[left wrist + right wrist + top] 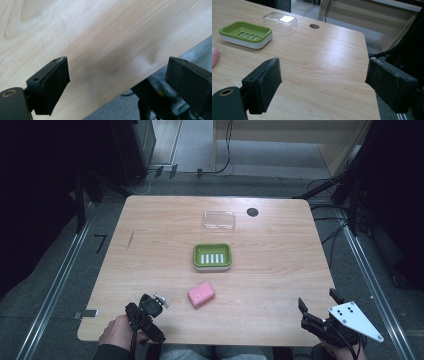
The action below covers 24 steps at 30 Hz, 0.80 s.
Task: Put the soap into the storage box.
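Observation:
A pink soap bar (201, 294) lies on the wooden table (165, 220), in front of a green soap dish (212, 256) with a slotted white insert. Behind the dish rests a clear plastic lid (219, 220). My left gripper (148, 312) is at the table's near left corner, held in a hand, open with only bare wood between its jaws (117, 75). My right gripper (317, 312) hangs at the near right corner, open and empty (323, 80). In the right gripper view the green soap dish (245, 33), the clear lid (280, 20) and an edge of the soap bar (214, 57) lie far ahead to the left.
A round dark hole (252, 212) sits in the table near the far right. The table's right edge (372, 82) runs just beside my right gripper. Cables and dark stands surround the table on the floor.

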Each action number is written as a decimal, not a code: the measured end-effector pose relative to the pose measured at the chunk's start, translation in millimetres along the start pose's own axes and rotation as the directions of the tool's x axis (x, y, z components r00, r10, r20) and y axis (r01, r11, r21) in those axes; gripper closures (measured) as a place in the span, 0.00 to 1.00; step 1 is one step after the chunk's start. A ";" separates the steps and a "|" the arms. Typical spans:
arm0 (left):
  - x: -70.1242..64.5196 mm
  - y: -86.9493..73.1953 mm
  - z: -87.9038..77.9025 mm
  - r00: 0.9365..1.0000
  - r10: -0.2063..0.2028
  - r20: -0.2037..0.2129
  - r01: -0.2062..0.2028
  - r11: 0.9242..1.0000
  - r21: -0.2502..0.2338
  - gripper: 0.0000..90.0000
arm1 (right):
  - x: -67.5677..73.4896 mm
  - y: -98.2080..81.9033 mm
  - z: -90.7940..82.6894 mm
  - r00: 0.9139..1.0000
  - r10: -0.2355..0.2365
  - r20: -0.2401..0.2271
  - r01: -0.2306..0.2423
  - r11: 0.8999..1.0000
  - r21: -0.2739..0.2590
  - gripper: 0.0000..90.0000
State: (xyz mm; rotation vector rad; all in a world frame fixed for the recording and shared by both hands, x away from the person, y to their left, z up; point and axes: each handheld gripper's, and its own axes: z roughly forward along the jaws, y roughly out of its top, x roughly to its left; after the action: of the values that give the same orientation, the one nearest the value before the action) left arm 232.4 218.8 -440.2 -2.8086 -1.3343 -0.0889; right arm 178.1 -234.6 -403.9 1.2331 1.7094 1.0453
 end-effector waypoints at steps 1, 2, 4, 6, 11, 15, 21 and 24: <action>-0.3 4.3 -1.6 1.000 0.005 -0.004 -0.005 1.000 -0.017 0.05 | 0.8 0.0 -0.2 1.000 0.004 0.003 -0.004 1.000 0.000 0.15; -0.1 6.6 -2.6 1.000 0.009 0.002 -0.009 1.000 -0.022 0.05 | 0.7 0.0 0.0 1.000 0.002 0.003 -0.002 1.000 0.002 0.15; 0.3 10.6 -3.0 1.000 0.015 0.015 -0.014 0.999 -0.037 0.04 | 0.6 0.2 0.4 1.000 0.001 0.000 -0.001 1.000 0.001 0.15; -0.2 14.9 -1.5 1.000 0.014 0.023 -0.013 0.999 -0.053 0.02 | 0.7 0.4 1.2 1.000 -0.004 -0.001 0.004 1.000 0.003 0.15; -6.8 27.9 2.5 0.997 0.059 0.041 -0.057 0.997 -0.051 0.01 | 1.1 0.8 1.5 1.000 -0.002 -0.002 0.002 1.000 0.003 0.15; -10.7 36.3 3.3 0.996 0.076 0.050 -0.073 0.995 -0.061 0.01 | 1.7 0.9 2.2 1.000 -0.002 -0.005 0.002 1.000 0.005 0.15; -10.0 46.1 2.0 0.995 0.066 0.073 -0.059 0.995 -0.084 0.01 | 2.3 1.5 3.6 1.000 -0.003 -0.008 0.003 1.000 0.005 0.15; -10.9 50.4 0.9 0.995 0.061 0.074 -0.054 0.994 -0.095 0.01 | 2.8 1.9 4.3 1.000 -0.006 -0.012 0.006 1.000 0.004 0.15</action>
State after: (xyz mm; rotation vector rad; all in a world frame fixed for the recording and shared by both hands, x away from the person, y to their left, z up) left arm 264.6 178.6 -442.0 -2.9544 -1.2955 -0.0425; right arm 182.0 -230.8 -404.1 1.2261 1.7241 1.0484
